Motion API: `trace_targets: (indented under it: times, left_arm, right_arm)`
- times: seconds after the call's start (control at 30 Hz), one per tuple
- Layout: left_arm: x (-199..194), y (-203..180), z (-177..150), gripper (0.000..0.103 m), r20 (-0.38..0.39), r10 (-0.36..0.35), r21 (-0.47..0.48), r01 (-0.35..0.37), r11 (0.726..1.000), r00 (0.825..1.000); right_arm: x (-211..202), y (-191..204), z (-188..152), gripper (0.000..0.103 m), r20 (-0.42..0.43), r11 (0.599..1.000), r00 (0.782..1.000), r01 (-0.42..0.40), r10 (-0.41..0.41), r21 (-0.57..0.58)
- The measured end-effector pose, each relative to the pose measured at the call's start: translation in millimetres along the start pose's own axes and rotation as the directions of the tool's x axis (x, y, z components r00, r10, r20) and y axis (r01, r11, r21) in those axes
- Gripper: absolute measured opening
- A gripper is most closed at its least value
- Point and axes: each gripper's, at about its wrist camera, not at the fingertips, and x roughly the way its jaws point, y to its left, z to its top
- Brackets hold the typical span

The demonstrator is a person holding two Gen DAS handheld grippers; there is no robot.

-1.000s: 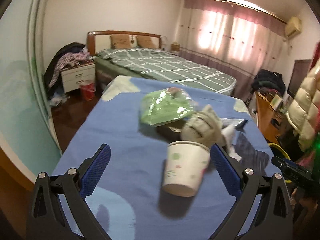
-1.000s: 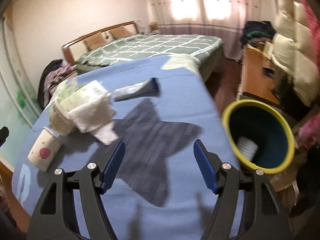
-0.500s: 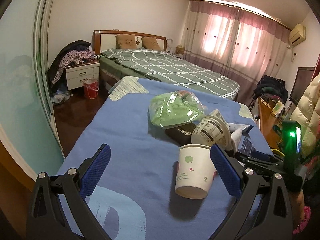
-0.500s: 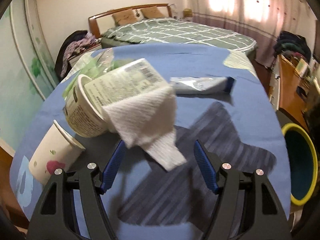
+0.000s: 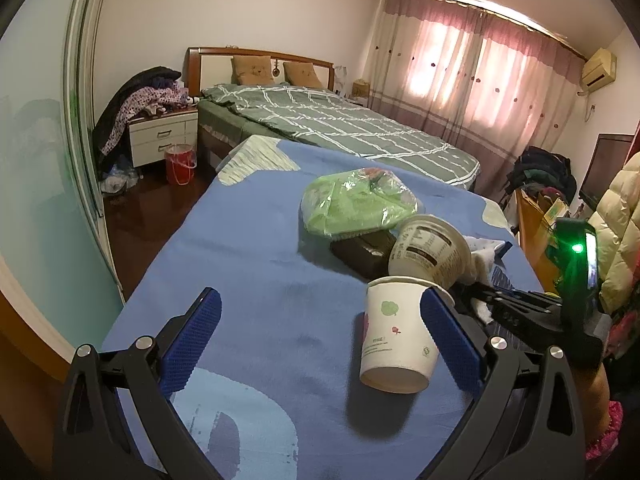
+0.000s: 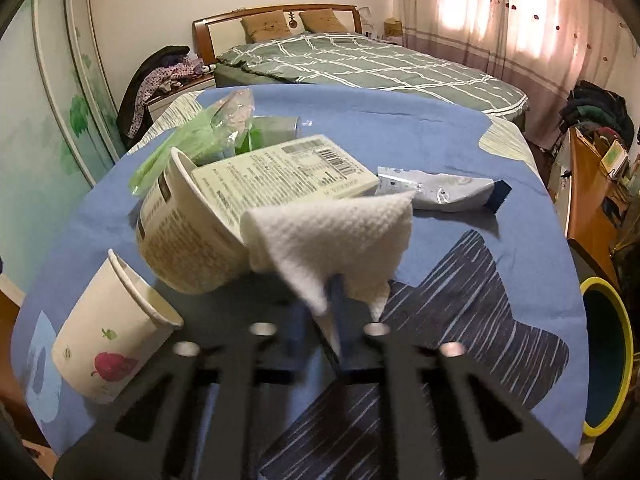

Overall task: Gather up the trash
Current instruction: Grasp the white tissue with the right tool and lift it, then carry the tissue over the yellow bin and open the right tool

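Note:
A white paper towel point(image 6: 336, 236) hangs out of a tipped noodle tub point(image 6: 188, 232) on the blue-clothed table point(image 6: 420, 128). My right gripper point(image 6: 336, 284) is shut on the towel's lower edge. A paper cup point(image 5: 394, 340) with fruit prints lies on its side just inside the right finger of my left gripper point(image 5: 320, 296), which is open and not pressing on it. Behind the tub point(image 5: 428, 252) lie a green plastic bag point(image 5: 356, 204) and a dark brown packet point(image 5: 360, 248). A silver wrapper point(image 6: 436, 192) lies further right.
A dark bin with a yellow rim point(image 6: 604, 360) stands off the table's right edge. A bed point(image 5: 340, 128), a nightstand point(image 5: 160, 140) and a red bucket point(image 5: 180, 160) are beyond the table. A wooden desk point(image 6: 588, 200) with clutter is at the right.
My right gripper swung left from the bin side to the tub and closed on the paper towel. The left gripper and the paper cup stayed about where they were.

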Motion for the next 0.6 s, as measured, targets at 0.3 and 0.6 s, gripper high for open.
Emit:
trace_targets:
  times: [0.3, 0.6]
  left_arm:
    - [10, 0, -2, 0.098, -0.019, -0.006, -0.003, 0.006, 1.000, 1.000]
    - [9, -6, -5, 0.098, -0.020, -0.012, 0.011, 0.012, 1.000, 1.000]
  right_arm:
    - [-48, -31, -14, 0.003, 0.099, 0.994, 0.995, -0.019, 0.008, 0.108]
    - [-98, -59, -13, 0.003, 0.209, 0.979, 0.978, -0.056, 0.014, 0.194]
